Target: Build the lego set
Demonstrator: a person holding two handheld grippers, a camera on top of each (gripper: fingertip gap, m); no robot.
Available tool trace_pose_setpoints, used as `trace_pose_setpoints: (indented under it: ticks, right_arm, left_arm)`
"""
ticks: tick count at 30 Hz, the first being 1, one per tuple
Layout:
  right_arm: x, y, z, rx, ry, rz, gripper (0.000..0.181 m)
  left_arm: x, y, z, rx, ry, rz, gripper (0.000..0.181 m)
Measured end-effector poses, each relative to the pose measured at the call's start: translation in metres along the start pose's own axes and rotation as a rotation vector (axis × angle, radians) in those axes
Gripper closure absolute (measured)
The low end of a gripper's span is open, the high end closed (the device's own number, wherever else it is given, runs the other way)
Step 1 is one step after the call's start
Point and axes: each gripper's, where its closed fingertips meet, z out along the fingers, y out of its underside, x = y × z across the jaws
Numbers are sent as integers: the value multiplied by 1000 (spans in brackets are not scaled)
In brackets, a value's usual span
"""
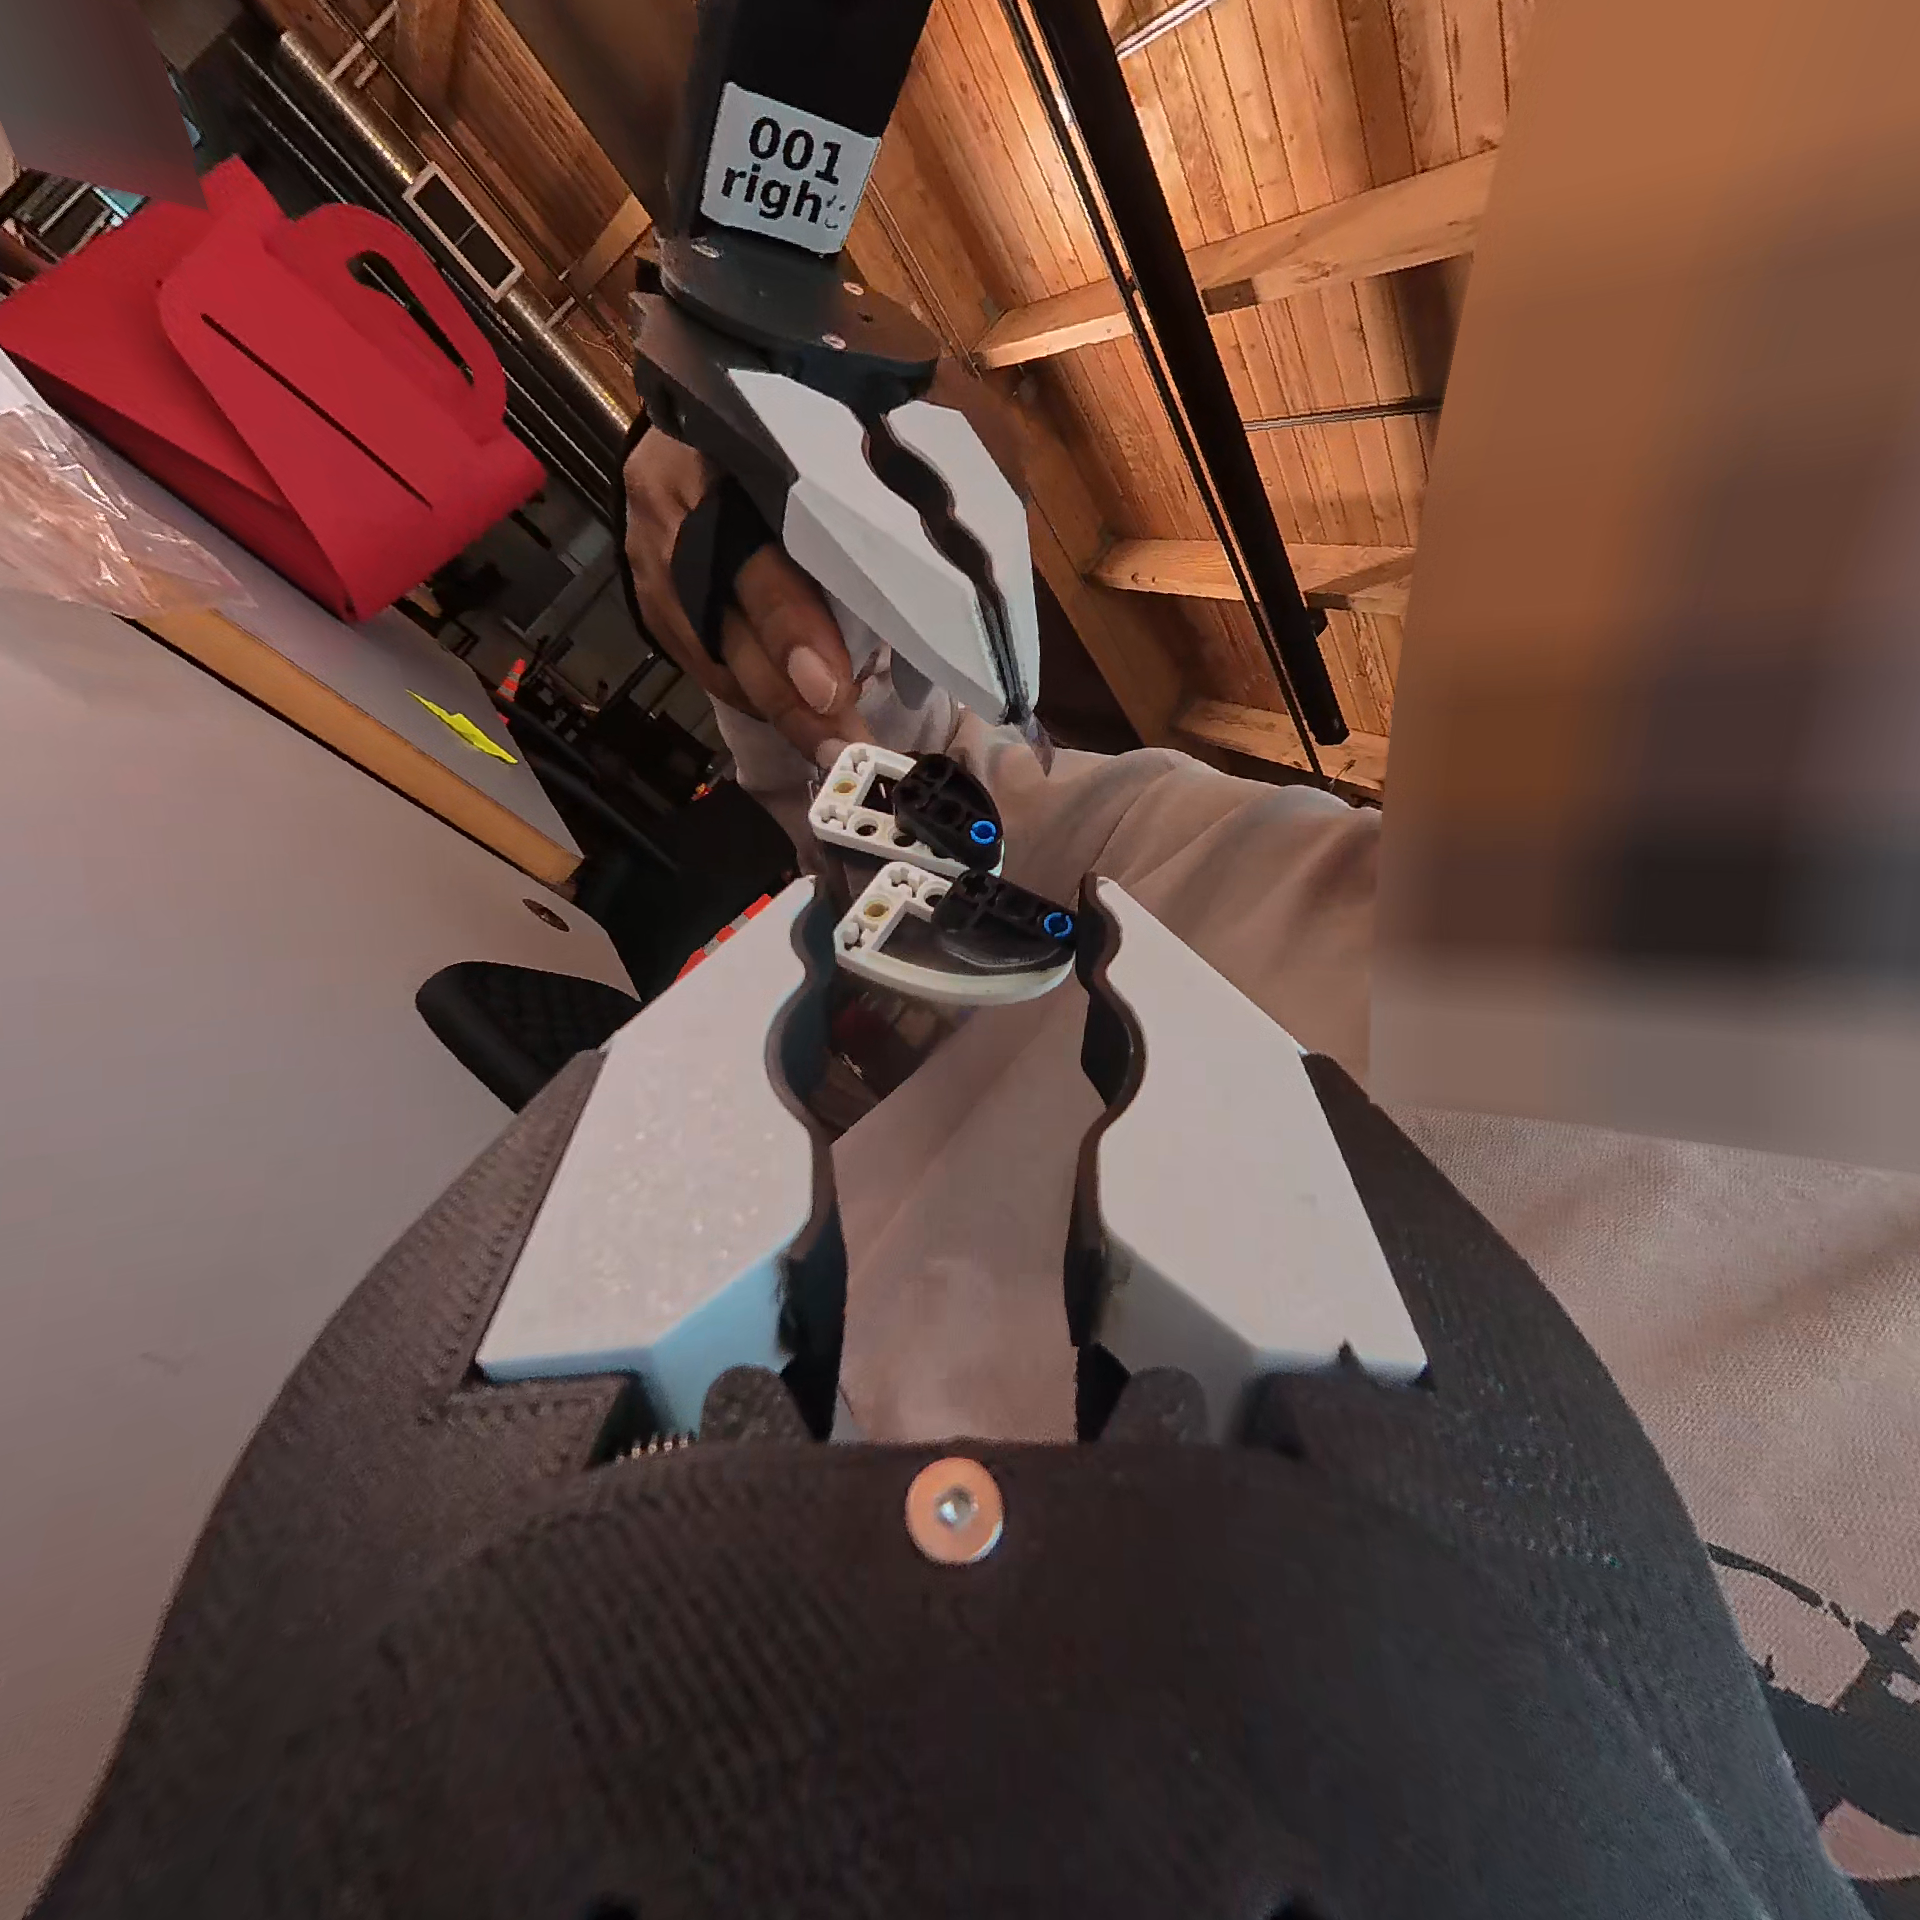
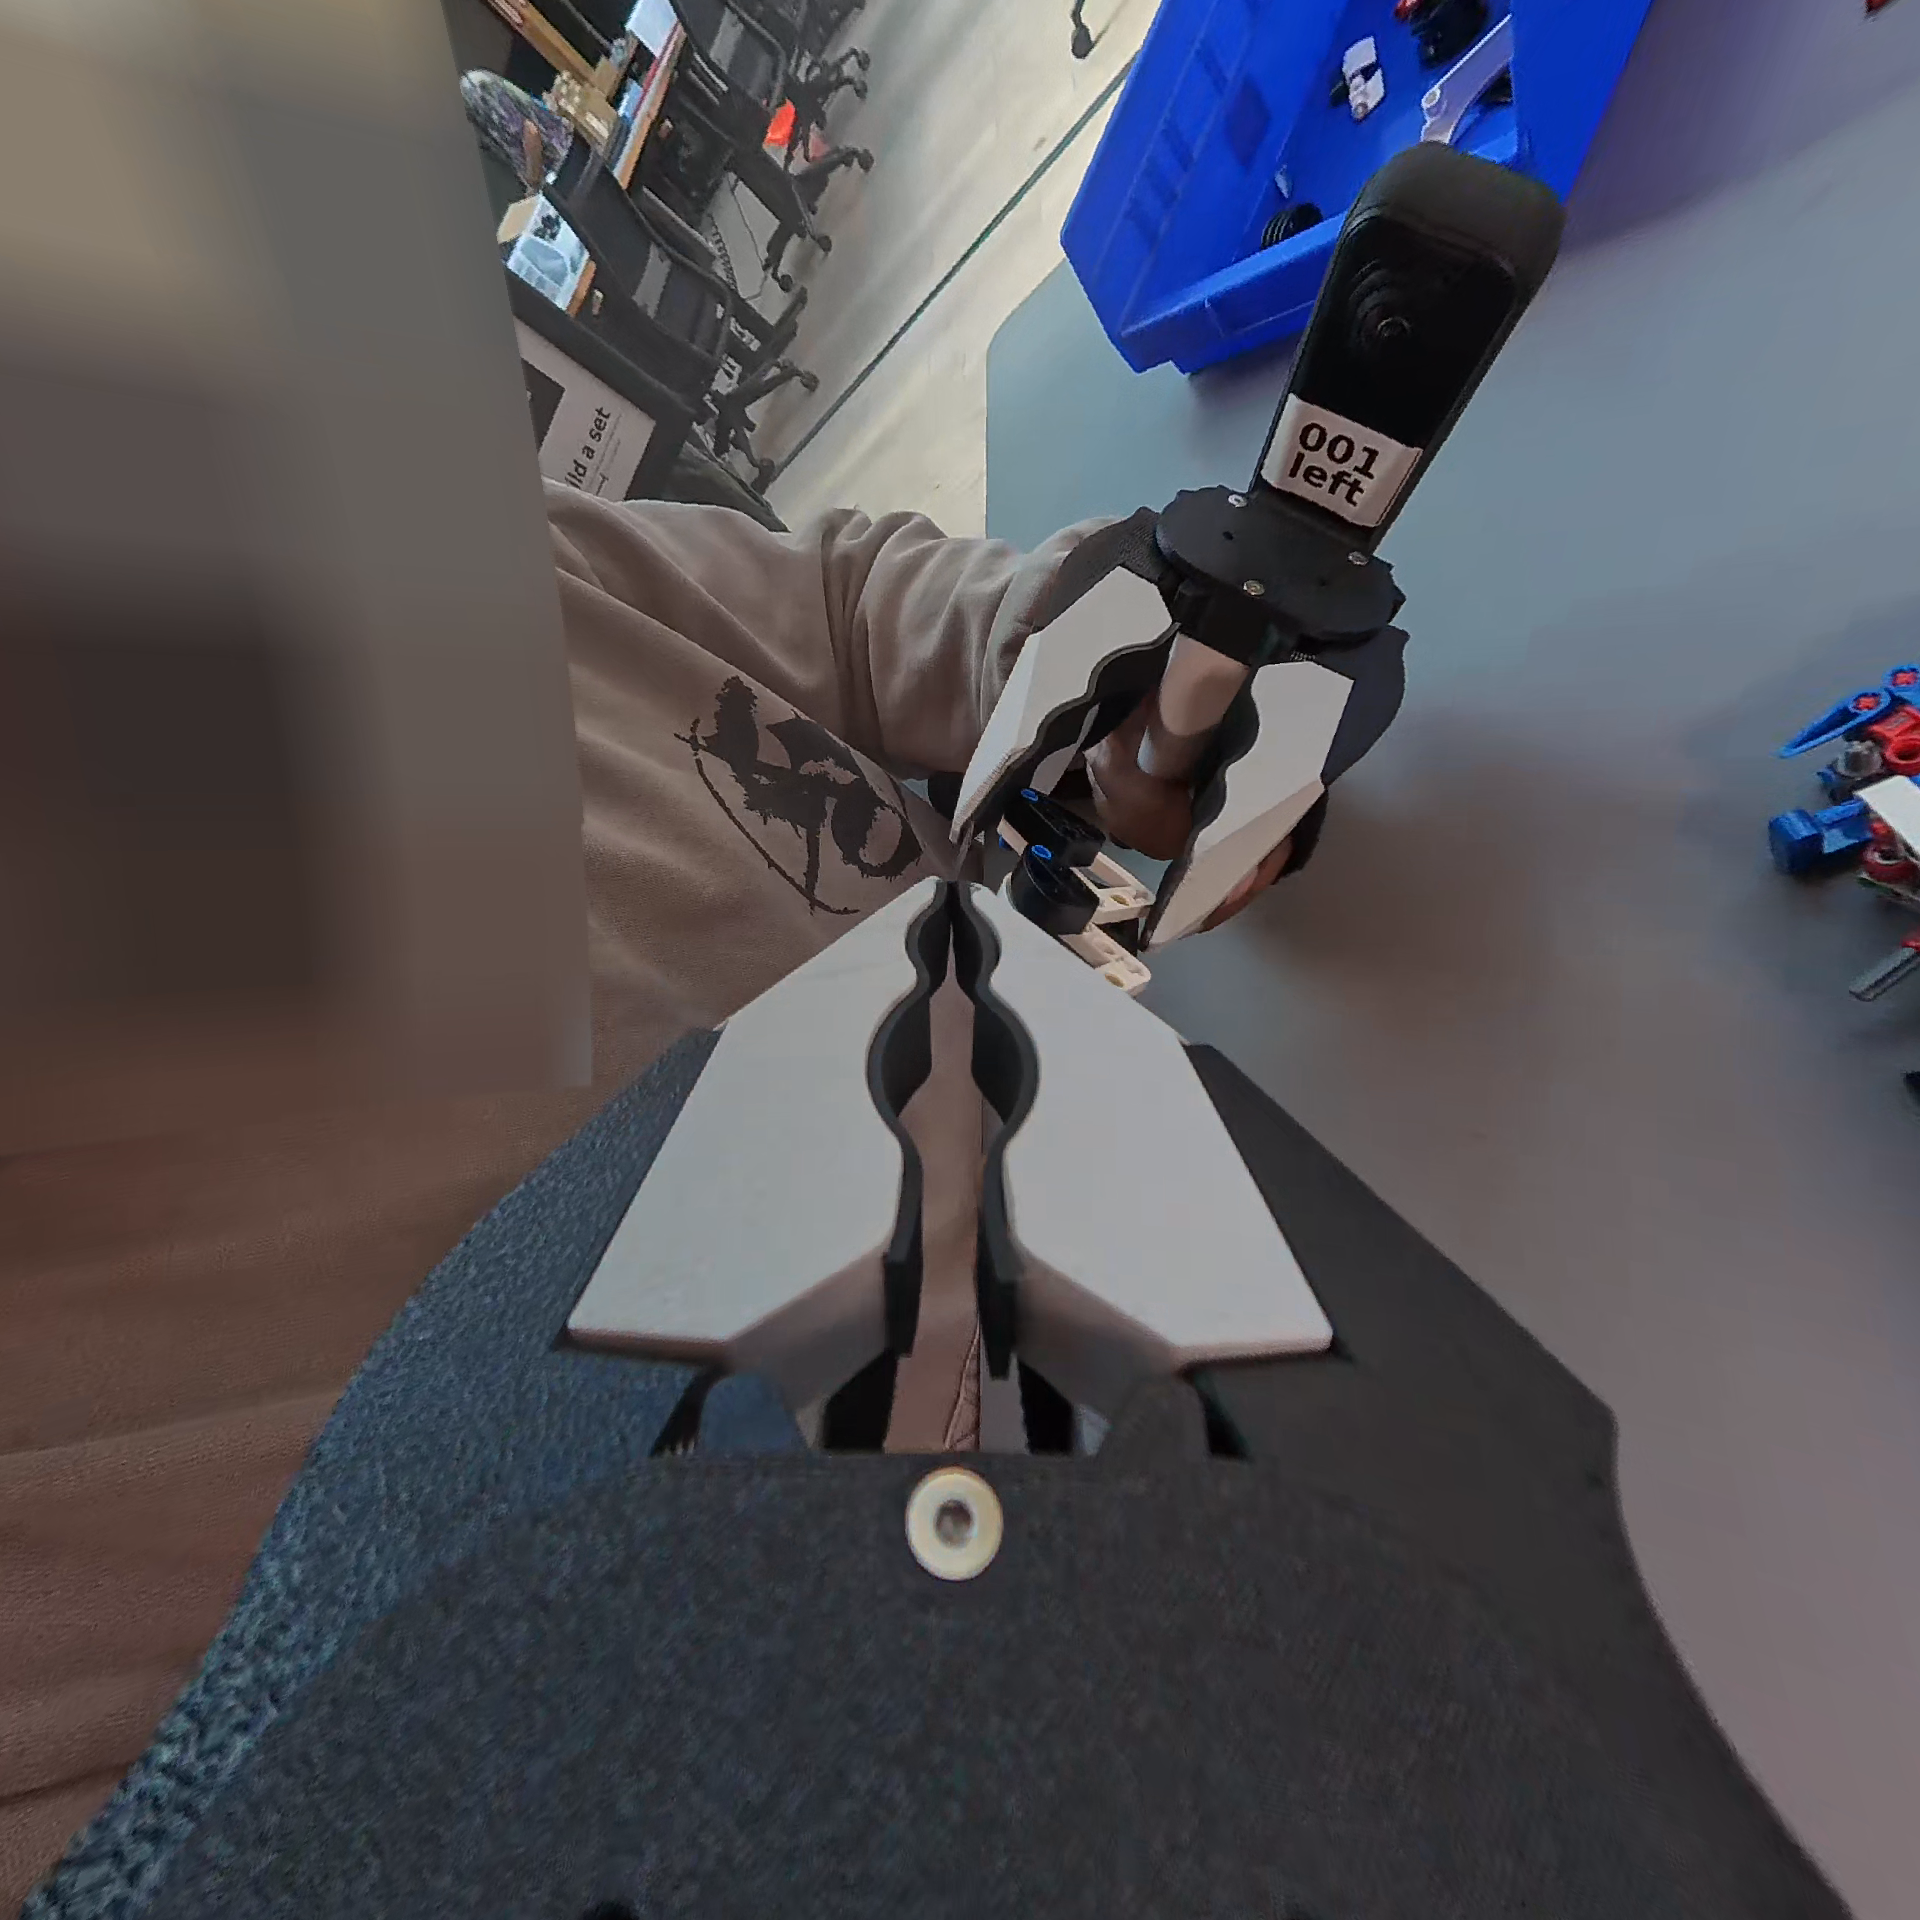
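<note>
A small lego assembly (image 1: 961, 940) of two white frames with black curved pieces and blue pins is held up in the air between my left gripper's (image 1: 951, 904) fingertips. My left gripper is shut on it at a wide gap. In the right wrist view the left gripper (image 2: 1060, 883) grips the same assembly (image 2: 1049, 894) over the table edge. My right gripper (image 2: 951, 899) is shut, and I see nothing between its tips. In the left wrist view the right gripper (image 1: 1013, 707) points down, just above and beyond the assembly, apart from it.
A grey table (image 2: 1558, 1039) holds a blue bin (image 2: 1195, 260) with loose parts at the back and a partly built blue and red lego model (image 2: 1860, 810) at the right. A red cardboard carrier (image 1: 312, 416) and a plastic bag (image 1: 83, 520) lie on the table. The person's beige sleeve (image 2: 779, 665) is close behind. My right fingertips sit around 4 cm from my left ones.
</note>
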Motion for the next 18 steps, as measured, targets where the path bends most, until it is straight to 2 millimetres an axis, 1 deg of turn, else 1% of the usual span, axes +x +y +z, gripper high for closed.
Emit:
trace_pose_setpoints:
  ticks: [5,18]
  right_arm:
    - [1,3,0,-5,6,9,181]
    - [7,15,3,-29,19,47,181]
  left_arm:
    - [-1,0,0,1,-2,-8,137]
    - [-6,9,1,-48,-20,-21,137]
